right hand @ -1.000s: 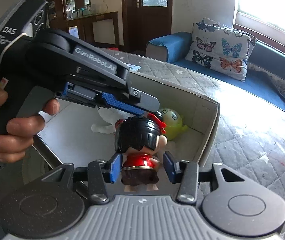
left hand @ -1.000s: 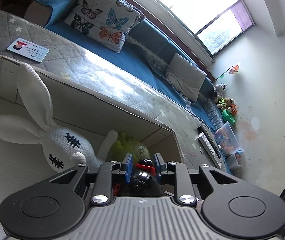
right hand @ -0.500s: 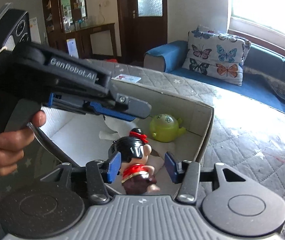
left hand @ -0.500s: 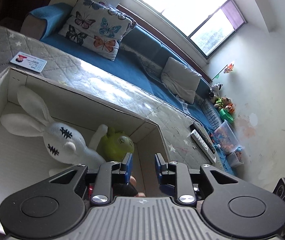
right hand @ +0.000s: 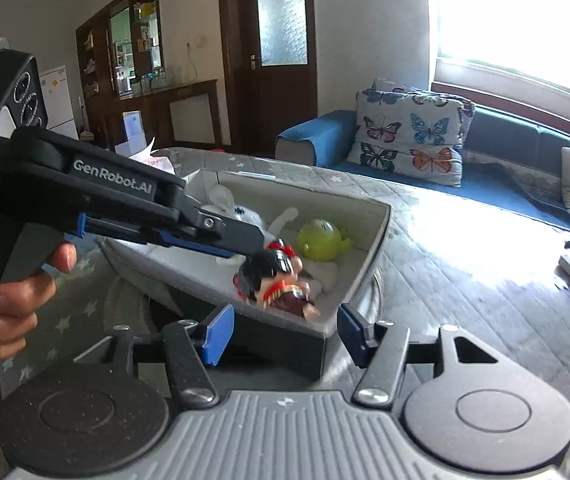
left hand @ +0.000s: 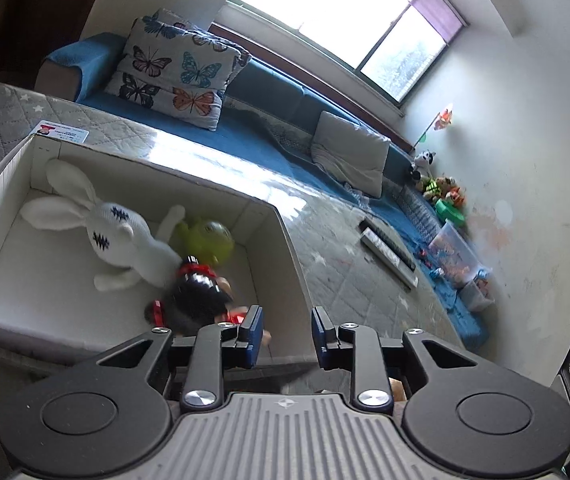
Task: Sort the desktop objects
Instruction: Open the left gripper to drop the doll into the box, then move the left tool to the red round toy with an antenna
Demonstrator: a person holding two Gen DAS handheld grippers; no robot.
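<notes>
A doll with black hair and a red bow (right hand: 273,280) lies tipped over in the near corner of the white cardboard box (right hand: 377,232); it also shows in the left wrist view (left hand: 201,292). A white plush rabbit (left hand: 117,232) and a green round toy (left hand: 209,236) lie beside it. My right gripper (right hand: 285,334) is open and empty, just in front of the box's near wall. My left gripper (left hand: 287,334) is open and empty above the box's near edge; in the right wrist view its fingers (right hand: 221,236) reach over the box beside the doll.
The box stands on a grey quilted table (right hand: 465,280). An ID card (left hand: 63,132) lies beyond the box's far wall. A remote control (left hand: 387,252) lies on the table to the right. A blue sofa with a butterfly pillow (left hand: 177,76) runs behind.
The doll left both grippers and now lies in the box. My right gripper opened wide and drew back. My left gripper opened and rose away from the box.
</notes>
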